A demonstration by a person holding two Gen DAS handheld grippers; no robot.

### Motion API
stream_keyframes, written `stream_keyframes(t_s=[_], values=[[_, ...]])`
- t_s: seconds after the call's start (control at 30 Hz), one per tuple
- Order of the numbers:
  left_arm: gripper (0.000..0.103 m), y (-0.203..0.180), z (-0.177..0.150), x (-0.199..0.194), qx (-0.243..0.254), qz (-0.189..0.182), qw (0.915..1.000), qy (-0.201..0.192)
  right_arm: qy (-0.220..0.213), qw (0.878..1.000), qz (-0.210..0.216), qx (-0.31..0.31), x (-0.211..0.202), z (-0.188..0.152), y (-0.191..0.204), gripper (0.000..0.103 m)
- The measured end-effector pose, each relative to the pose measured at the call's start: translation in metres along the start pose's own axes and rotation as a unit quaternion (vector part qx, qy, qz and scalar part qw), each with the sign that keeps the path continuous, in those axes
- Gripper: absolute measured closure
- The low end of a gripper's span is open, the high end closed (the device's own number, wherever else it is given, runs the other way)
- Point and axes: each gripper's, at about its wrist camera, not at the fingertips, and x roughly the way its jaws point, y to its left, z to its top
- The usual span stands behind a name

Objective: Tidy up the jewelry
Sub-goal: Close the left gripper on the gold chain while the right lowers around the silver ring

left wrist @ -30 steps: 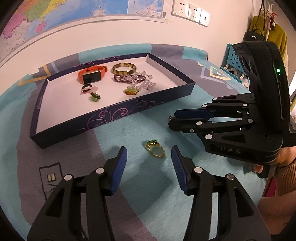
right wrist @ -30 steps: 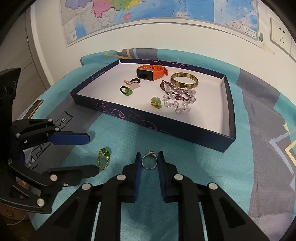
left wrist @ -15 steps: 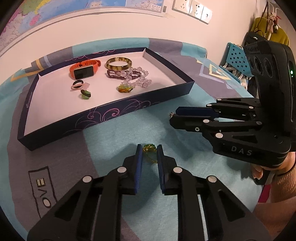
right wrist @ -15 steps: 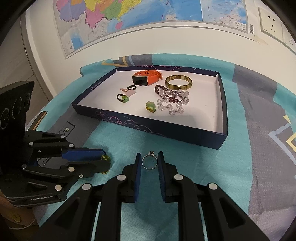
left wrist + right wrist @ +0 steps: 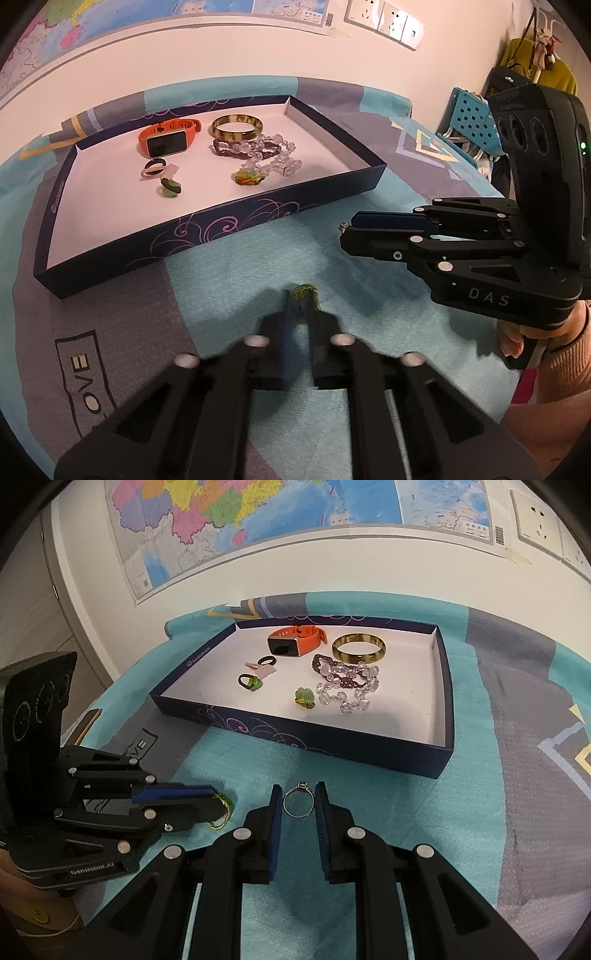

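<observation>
the navy tray (image 5: 441, 686) sits on the cloth, jewelry inside. left gripper (image 5: 300, 312), blurred in its own view, pinches a green-stone gold ring (image 5: 222, 809), half hidden. right gripper (image 5: 298, 805) clamps a silver ring (image 5: 297, 800); the left view shows only its tip.

left gripper (image 5: 300, 314) motion-blurred, gold ring (image 5: 221, 812) half-hidden

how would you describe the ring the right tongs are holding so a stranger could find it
Start at the dark blue tray on the teal bedspread and come toward the camera past its near wall. The silver ring sits pinched in the right tongs. Unlike the gold, green-stoned ring in the left tongs, it is thin, plain silver with a tiny setting.
</observation>
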Motion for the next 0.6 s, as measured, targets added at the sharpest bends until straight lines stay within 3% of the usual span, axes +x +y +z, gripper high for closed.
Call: stream_keyframes(t_s=[0.2,0.37,0.6], values=[[0.099,0.002,-0.002,-0.003,-0.004,-0.01,0.9999,-0.004,-0.001,1.0,0.002,0.003,-0.001,-0.001,-0.001,0.087],[0.083,-0.005,-0.001,-0.006,0.016,-0.017,0.9997,-0.012,0.0,1.0,0.002,0.005,0.0,-0.001,-0.002,0.087],[0.085,-0.011,0.003,0.007,0.032,-0.005,0.9995,-0.001,0.002,1.0,0.003,0.006,0.0,-0.001,-0.003,0.087]])
